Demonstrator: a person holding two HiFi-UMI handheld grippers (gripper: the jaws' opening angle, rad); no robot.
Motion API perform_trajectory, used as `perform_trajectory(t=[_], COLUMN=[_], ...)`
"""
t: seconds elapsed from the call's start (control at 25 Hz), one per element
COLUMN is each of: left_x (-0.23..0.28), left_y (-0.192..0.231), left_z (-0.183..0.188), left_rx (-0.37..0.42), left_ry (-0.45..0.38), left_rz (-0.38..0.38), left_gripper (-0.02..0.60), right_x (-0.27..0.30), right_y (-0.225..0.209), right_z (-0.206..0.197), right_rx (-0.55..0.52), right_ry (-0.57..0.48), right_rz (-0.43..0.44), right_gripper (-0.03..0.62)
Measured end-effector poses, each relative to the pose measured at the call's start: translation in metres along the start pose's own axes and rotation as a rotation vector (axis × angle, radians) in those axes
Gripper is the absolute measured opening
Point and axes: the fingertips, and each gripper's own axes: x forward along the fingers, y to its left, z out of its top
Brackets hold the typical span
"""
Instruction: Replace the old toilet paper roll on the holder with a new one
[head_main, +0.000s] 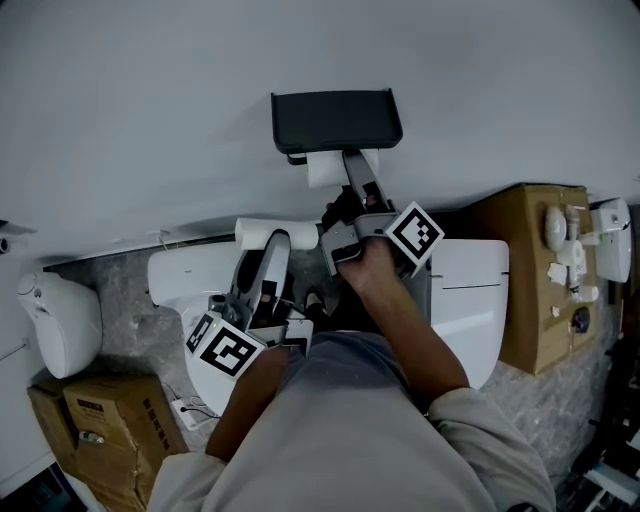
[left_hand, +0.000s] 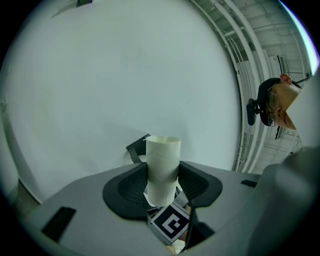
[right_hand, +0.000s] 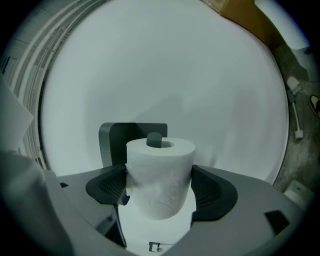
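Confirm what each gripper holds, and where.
Left gripper: empty cardboard tube, jaws against its sides. Right gripper: full toilet paper roll, jaws against its curved sides.

**Plain wall, marbled floor, boxes on both sides**

A bare pale grey wall (head_main: 150, 120) fills the upper half of the head view, evenly lit with only soft shadows. Below it runs a grey marbled floor (head_main: 125, 335). A white toilet (head_main: 470, 310) stands against the wall in the middle, and a second rounded white fixture (head_main: 60, 325) stands near the left edge. An open cardboard box (head_main: 95, 420) lies in the floor's lower left corner. A larger cardboard box (head_main: 525, 300) stands just beside the toilet's right edge, with small white items (head_main: 560, 235) on top. In the left gripper view, white pipes (left_hand: 245, 75) run along the right side.
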Motion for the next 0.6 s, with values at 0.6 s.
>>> perform_trajectory(t=[0.6], left_x=[0.003], left_y=[-0.005], left_z=[0.010], left_rx=[0.016], left_ry=[-0.023], left_rz=[-0.018], left_gripper=[0.192], right_x=[-0.031], right_y=[-0.002], right_z=[-0.018], right_rx=[-0.184], right_ry=[0.260], right_rz=[-0.066], right_gripper=[0.397])
